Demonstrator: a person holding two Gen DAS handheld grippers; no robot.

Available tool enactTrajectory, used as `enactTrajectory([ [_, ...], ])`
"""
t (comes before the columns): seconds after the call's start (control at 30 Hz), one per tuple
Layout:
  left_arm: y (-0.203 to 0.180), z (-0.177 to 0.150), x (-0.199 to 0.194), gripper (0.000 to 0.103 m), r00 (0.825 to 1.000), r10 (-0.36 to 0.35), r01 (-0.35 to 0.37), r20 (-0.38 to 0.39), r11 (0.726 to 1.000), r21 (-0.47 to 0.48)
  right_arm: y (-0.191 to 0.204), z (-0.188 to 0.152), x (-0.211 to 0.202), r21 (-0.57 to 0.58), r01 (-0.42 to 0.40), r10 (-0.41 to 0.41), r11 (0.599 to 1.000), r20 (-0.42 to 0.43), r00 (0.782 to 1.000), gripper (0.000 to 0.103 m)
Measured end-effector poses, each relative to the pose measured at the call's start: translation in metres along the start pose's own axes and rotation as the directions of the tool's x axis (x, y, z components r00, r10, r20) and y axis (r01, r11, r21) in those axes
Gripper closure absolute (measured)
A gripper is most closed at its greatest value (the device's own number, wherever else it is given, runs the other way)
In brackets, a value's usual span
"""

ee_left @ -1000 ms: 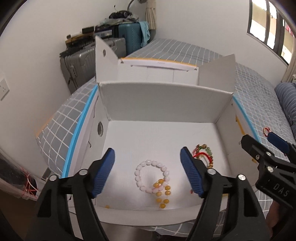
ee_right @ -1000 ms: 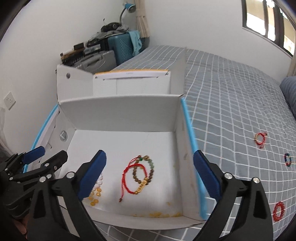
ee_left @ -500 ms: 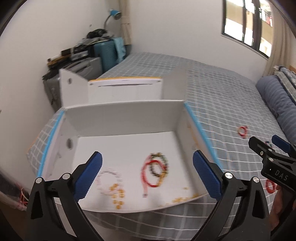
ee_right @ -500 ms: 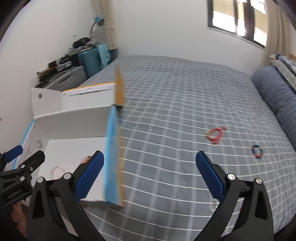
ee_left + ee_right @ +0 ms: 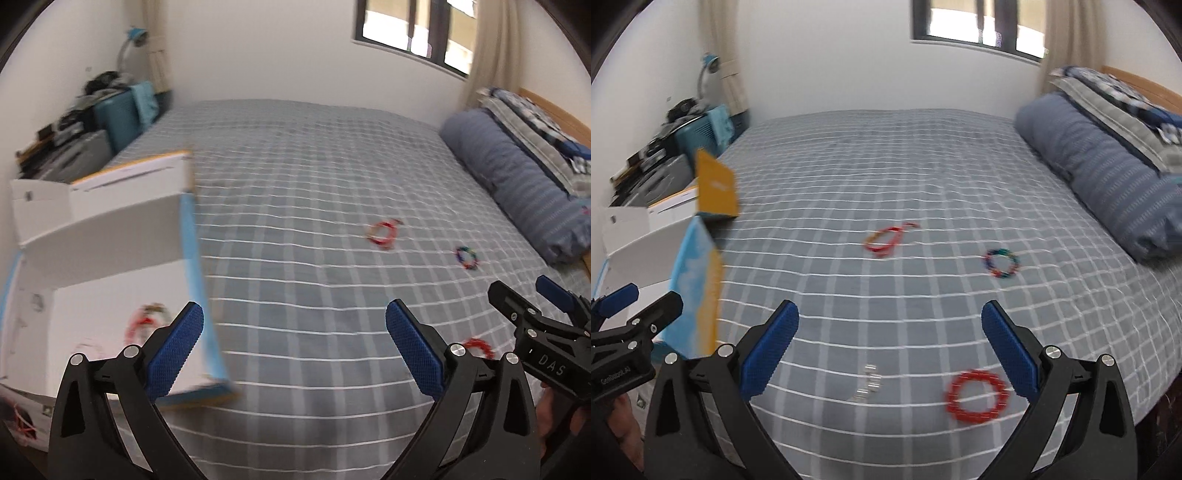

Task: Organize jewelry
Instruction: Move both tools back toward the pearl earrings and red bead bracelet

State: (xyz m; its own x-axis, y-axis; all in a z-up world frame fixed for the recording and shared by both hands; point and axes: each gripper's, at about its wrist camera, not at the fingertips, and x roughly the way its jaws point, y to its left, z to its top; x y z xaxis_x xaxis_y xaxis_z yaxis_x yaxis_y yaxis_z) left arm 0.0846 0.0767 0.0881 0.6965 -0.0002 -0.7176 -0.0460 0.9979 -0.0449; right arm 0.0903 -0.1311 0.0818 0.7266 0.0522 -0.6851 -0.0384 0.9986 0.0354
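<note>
Both grippers are open and empty above the grey checked bed. The left gripper (image 5: 294,341) hovers by the right wall of the white cardboard box (image 5: 110,236), which holds a red cord bracelet (image 5: 142,321). The right gripper (image 5: 889,345) hovers over loose jewelry: a red bead bracelet (image 5: 977,396) by its right finger, a small silver chain (image 5: 868,382) between the fingers, a red cord bracelet (image 5: 886,240) and a multicolour bead bracelet (image 5: 1001,263) farther off. The last two also show in the left wrist view, the red cord (image 5: 382,233) and the multicolour bracelet (image 5: 466,257).
A rolled blue striped quilt (image 5: 1108,177) lies along the bed's right side. Suitcases (image 5: 110,122) and clutter stand against the wall beyond the box. The bed's near edge runs just below both grippers.
Both grippers have swung right, away from over the box and out over the bed. The loose bracelets have come into view. Both stayed open.
</note>
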Motion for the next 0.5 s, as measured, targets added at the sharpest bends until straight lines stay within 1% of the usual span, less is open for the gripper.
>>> enactTrajectory([
  [0.07, -0.025, -0.003, 0.011, 0.006, 1.000, -0.022, 0.022, -0.017, 1.000, 0.022, -0.022, -0.006, 0.005, 0.023, 0.017, -0.017, 1.000, -0.015, 1.000, 0.008],
  [0.23, -0.066, -0.019, 0.043, 0.006, 0.994, -0.077, 0.081, -0.073, 0.995, 0.051, -0.069, -0.028, 0.029, 0.068, 0.078, -0.072, 0.995, -0.080, 0.994, 0.008],
  [0.33, -0.085, -0.032, 0.064, 0.006, 0.990, -0.087, 0.097, -0.109, 0.991, 0.088, -0.097, -0.046, 0.050, 0.114, 0.087, -0.072, 0.990, -0.126, 0.989, 0.008],
  [0.4, -0.095, -0.040, 0.078, 0.006, 0.987, -0.088, 0.104, -0.134, 0.987, 0.119, -0.107, -0.055, 0.062, 0.132, 0.089, -0.069, 0.987, -0.154, 0.986, 0.008],
  [0.5, -0.102, -0.050, 0.094, 0.006, 0.982, -0.096, 0.119, -0.162, 0.984, 0.134, -0.116, -0.067, 0.079, 0.132, 0.092, -0.065, 0.987, -0.196, 0.979, 0.008],
])
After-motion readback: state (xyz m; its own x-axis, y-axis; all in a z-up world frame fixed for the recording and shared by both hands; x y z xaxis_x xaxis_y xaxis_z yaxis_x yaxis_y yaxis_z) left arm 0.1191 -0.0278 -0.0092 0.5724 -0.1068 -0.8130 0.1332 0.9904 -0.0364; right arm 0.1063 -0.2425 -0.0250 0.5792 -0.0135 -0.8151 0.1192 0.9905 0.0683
